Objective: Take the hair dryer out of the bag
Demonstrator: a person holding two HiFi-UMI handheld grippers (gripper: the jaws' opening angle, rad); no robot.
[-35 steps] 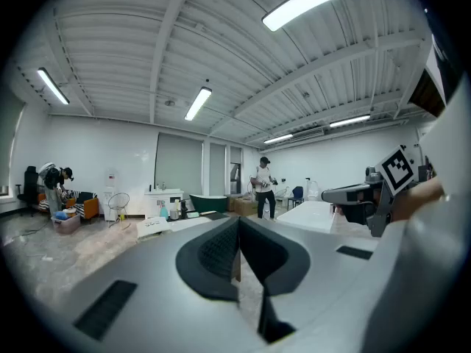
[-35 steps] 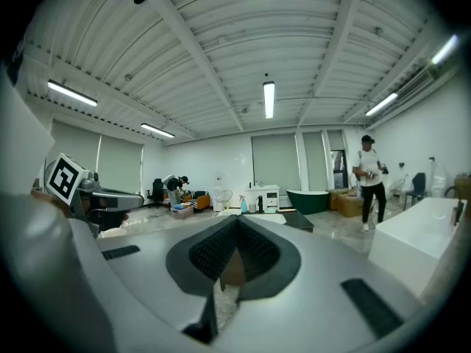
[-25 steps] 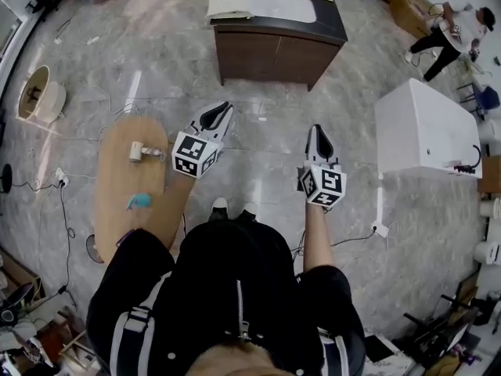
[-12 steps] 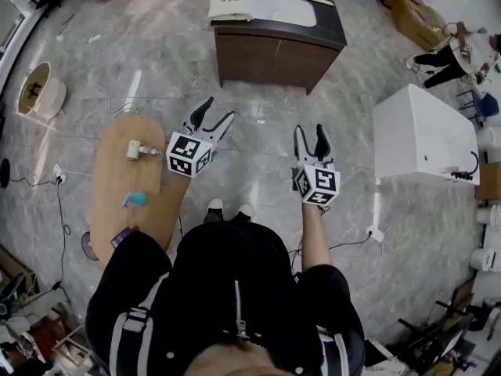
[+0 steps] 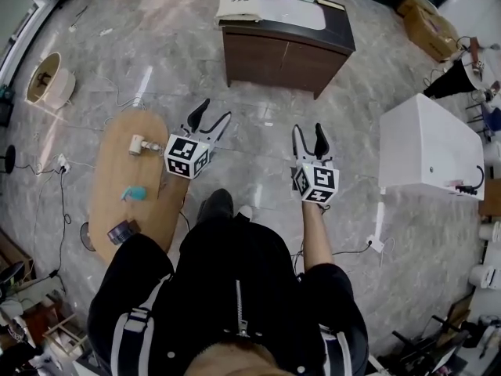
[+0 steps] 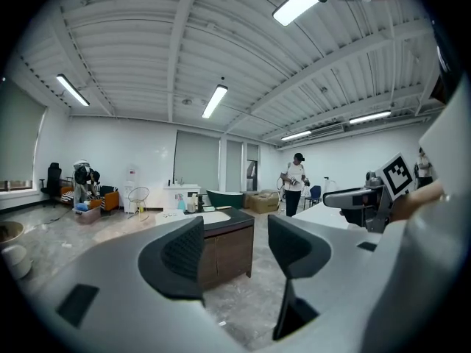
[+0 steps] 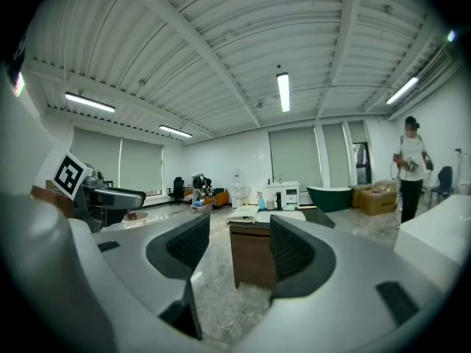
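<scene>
A cream cloth bag (image 5: 239, 3) lies on the left end of a dark wooden cabinet (image 5: 286, 49) some way ahead of me across the floor. No hair dryer shows in any view. My left gripper (image 5: 212, 116) is held in the air, open, with nothing between its fingers; in the left gripper view the cabinet (image 6: 228, 248) stands far beyond them. My right gripper (image 5: 308, 135) hovers beside it, its jaws opening and empty. The right gripper view looks at the cabinet (image 7: 250, 259) with the bag (image 7: 243, 215) on top.
An oval wooden table (image 5: 109, 210) stands at my left with a teal object (image 5: 133, 193) and a small white item (image 5: 137, 143). A white box-like unit (image 5: 427, 143) is at the right. Cables run over the marble floor. A person (image 7: 411, 168) stands far right.
Both grippers' jaws went from shut to open. The hands stayed nearly where they were, and my view shifted slightly towards the cabinet.
</scene>
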